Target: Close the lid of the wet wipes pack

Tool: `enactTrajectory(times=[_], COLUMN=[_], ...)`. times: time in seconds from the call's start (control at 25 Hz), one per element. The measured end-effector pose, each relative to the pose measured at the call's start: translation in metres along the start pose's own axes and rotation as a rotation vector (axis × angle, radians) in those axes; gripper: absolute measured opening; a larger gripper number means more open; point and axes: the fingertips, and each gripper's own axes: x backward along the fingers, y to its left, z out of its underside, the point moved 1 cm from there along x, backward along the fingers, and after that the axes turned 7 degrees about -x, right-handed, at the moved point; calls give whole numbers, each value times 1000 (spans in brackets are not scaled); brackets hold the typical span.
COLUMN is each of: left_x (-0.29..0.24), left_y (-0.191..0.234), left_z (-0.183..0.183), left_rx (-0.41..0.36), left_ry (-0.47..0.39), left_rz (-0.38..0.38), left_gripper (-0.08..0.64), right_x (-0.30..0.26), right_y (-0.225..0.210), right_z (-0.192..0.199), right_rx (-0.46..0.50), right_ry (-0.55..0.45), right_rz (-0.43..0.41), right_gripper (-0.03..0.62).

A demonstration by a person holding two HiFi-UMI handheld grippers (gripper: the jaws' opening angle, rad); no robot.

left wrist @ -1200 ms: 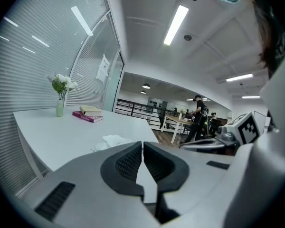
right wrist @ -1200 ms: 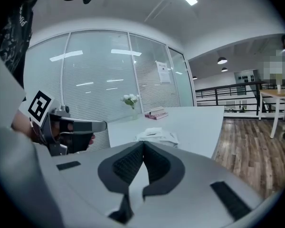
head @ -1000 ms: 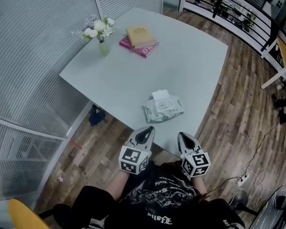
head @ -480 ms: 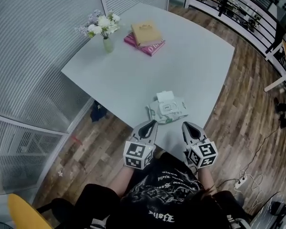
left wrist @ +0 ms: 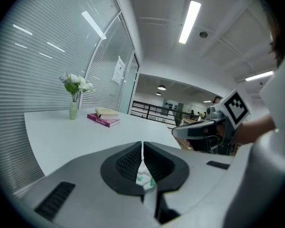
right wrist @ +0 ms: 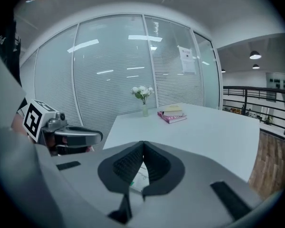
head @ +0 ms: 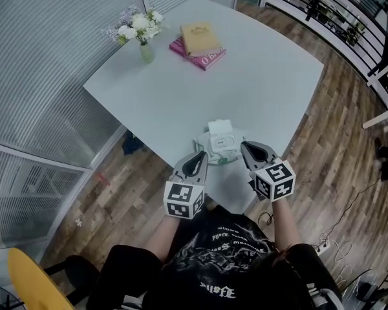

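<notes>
The white wet wipes pack (head: 220,146) lies near the front corner of the pale table (head: 246,89), its small white lid (head: 218,127) flipped open toward the far side. My left gripper (head: 200,156) is shut and empty, its tips just short of the pack's near left corner. My right gripper (head: 247,147) is shut and empty too, its tips at the pack's right edge. Through the left gripper's (left wrist: 142,145) jaws a sliver of the pack (left wrist: 145,176) shows. The pack (right wrist: 138,177) also shows below the right gripper (right wrist: 143,144).
A small vase of white flowers (head: 141,33) stands at the table's far left. Two stacked books (head: 198,45), tan on pink, lie beside it. A glass wall with blinds (head: 45,70) runs on the left. Wooden floor surrounds the table, with railing (head: 323,8) at far right.
Both grippers have moved forward from the table's near edge to the pack, the right one farther and slightly up. The view has shifted toward the table.
</notes>
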Motion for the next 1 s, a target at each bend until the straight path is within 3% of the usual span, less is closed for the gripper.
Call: enactTrajectory(times=[0.2, 0.4, 0.56, 1.0], left_x=[-11, -26, -39, -72], left_y=[5, 10, 19, 30], left_z=[-4, -1, 4, 38], left_rx=[18, 33, 56, 91], left_ry=[17, 33, 55, 172], left_rz=[-59, -76, -93, -100], left_gripper=[14, 14, 14, 14], right_x=[-21, -46, -70, -124], right_y=[-16, -35, -41, -64], right_z=[-8, -18, -23, 1], right_rx=[9, -8, 33, 60], right_ry=[90, 126, 190, 409], right_rz=[-37, -64, -101, -168], right_gripper=[0, 0, 0, 20])
